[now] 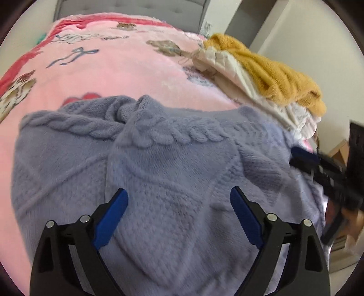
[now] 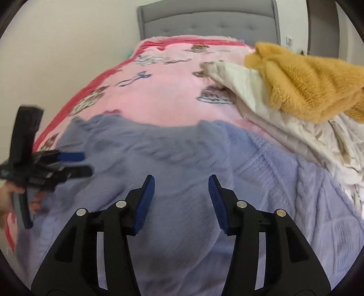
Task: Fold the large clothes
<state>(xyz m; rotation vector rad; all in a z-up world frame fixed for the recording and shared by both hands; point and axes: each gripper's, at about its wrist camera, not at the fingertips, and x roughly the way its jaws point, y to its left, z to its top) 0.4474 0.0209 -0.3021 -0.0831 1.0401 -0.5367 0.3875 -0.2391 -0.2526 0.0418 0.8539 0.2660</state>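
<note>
Mid-fold: lavender sweater (image 1: 173,182) fills the lower half of both frames on the pink blanket (image 1: 127,68), left gripper (image 1: 179,205) and right gripper (image 2: 182,193) both wide, empty, above it; next likely pinch an edge and fold over.

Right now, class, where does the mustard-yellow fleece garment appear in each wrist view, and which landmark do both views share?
Left wrist view: the mustard-yellow fleece garment lies upper right, atop the cream quilted garment.
Right wrist view: the fleece fills the upper right, running off the edge.
Shared landmark: the grey tufted headboard along the top.
</note>
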